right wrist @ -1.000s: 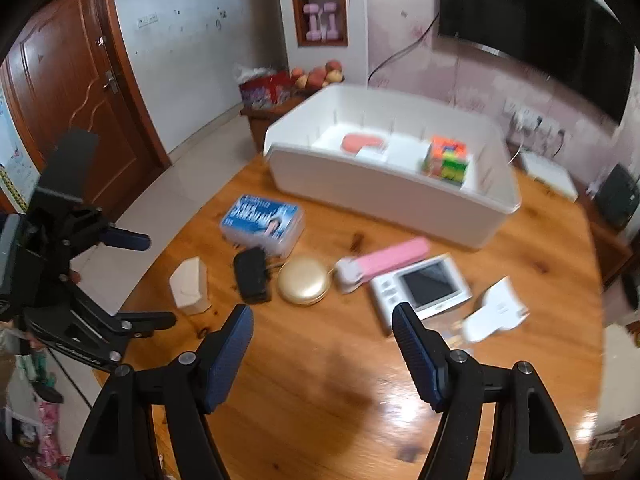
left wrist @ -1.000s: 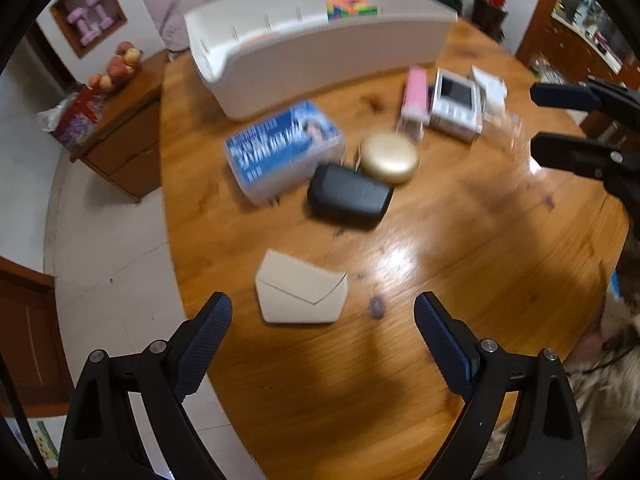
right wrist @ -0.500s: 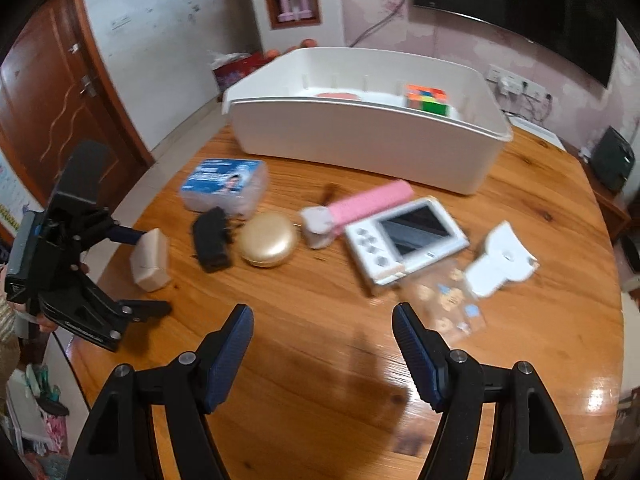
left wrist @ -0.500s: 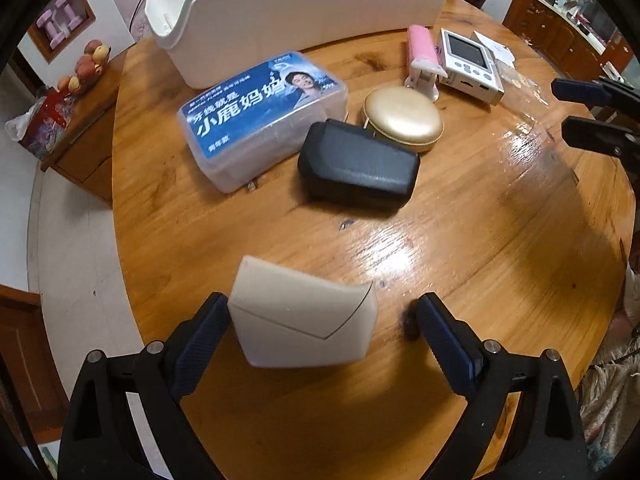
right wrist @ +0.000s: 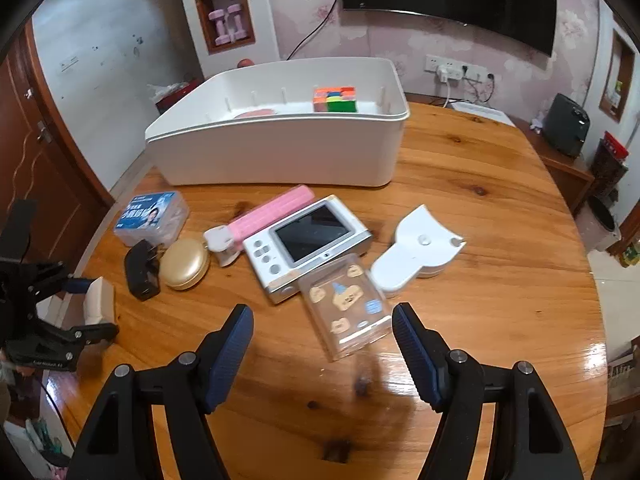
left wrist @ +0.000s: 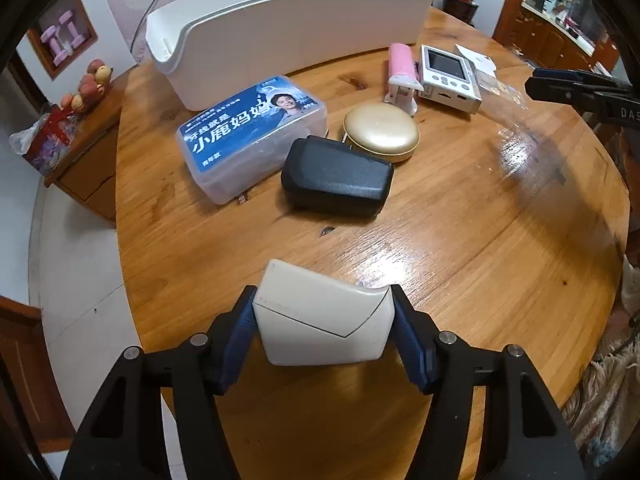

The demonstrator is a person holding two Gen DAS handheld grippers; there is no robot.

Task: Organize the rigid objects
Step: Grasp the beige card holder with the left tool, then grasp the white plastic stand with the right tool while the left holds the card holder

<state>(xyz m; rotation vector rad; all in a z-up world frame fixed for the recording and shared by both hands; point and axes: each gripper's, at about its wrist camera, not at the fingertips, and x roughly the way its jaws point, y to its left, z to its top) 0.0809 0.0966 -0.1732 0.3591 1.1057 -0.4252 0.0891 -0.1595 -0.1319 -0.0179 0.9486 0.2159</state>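
As the left hand-held gripper (left wrist: 324, 332) is now clamping the cream envelope-shaped case (left wrist: 324, 320) between its blue pads, a change from half a second ago, when the jaws were standing wide with the case lying loose between them, the grasp step is appearing complete and the carry to the white bin (left wrist: 288, 28) is judged to be coming next. The case is sitting at the near edge of the bench (left wrist: 460, 248), well short of the bin. Just beyond the case, toward the bin, the black adapter (left wrist: 336, 178) is lying beside the gold round case (left wrist: 380, 132) and the blue-labelled clear box (left wrist: 252, 136); the pink roller (left wrist: 400, 72) and white screen device (left wrist: 446, 74) are lying nearer the bin wall.

The right hand-held gripper (right wrist: 322, 356) is hanging wide open and holding nothing, above the clear sticker case (right wrist: 346, 304), which is overlapping the screen device's near corner; a white flat holder (right wrist: 416, 252) is lying to its right. Only the right wrist view is showing the bin's interior, where a colour cube (right wrist: 335, 99) and a pink item (right wrist: 256, 114) are resting; the left wrist view is showing only the outer wall.
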